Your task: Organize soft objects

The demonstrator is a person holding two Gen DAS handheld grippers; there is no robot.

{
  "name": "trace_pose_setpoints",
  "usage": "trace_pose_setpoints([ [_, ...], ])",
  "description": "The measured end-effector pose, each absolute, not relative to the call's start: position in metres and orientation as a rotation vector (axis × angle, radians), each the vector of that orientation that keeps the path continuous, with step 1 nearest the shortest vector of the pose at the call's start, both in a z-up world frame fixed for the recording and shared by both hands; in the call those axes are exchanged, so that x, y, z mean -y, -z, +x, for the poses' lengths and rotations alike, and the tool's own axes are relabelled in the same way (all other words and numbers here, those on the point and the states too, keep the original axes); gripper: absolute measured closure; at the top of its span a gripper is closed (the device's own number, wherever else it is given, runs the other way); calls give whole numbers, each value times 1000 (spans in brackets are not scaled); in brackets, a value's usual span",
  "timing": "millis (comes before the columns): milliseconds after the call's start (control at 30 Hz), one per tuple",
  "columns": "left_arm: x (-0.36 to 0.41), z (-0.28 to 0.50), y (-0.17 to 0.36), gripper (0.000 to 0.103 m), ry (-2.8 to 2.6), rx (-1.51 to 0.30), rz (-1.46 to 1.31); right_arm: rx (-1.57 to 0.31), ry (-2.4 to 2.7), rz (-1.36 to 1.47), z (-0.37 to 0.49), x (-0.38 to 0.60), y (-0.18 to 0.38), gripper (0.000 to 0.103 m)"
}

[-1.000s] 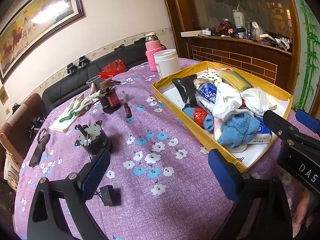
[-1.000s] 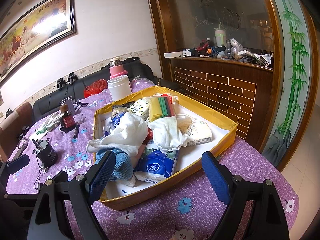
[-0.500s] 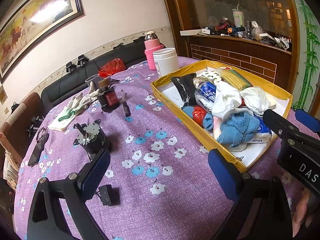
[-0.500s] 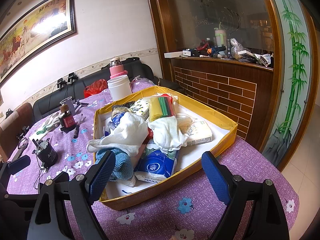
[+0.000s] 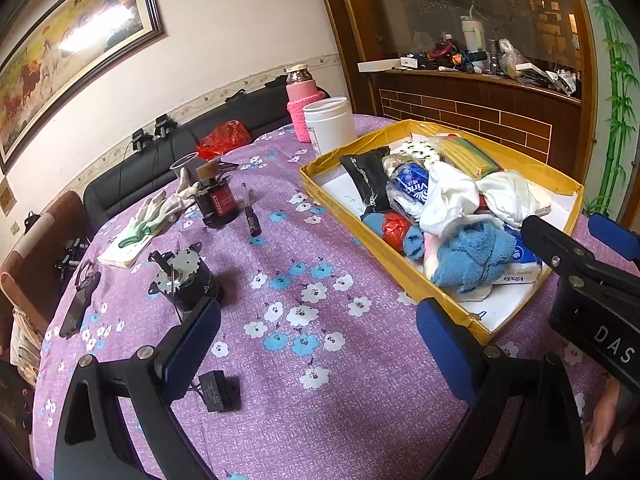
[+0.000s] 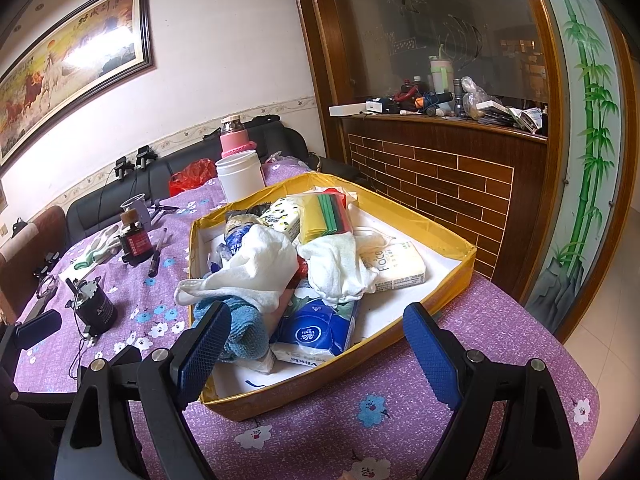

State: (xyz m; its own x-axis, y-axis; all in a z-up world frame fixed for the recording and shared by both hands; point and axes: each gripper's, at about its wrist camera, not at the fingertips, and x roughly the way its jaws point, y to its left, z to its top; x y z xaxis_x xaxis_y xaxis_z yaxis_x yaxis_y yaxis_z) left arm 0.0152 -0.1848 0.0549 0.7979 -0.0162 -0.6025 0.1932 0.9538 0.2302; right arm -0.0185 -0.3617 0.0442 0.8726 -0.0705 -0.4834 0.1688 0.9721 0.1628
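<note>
Well, two white towels (image 6: 256, 268), one blue towel (image 5: 472, 256) fill the yellow box (image 6: 440, 236)

Yellow trays (image 6: 448, 236): one
White towels (image 6: 256, 264): two, there in the tray
Blue towels (image 5: 472, 256): one
Tissue packs (image 6: 316, 332): at least three
White jars (image 5: 330, 124): one
Pens (image 5: 250, 214): one

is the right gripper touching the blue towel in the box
Cannot tell. In the right wrist view the right gripper has one pad overlapping the blue towel; the left wrist view shows no clear gap either.
</note>
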Motion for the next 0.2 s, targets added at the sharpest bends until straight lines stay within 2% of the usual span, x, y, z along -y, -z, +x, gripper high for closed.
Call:
trace_pose_setpoints([
  [200,186,13,-55,5,139,-647,283,-488,120,205,-19,361,-46,12],
])
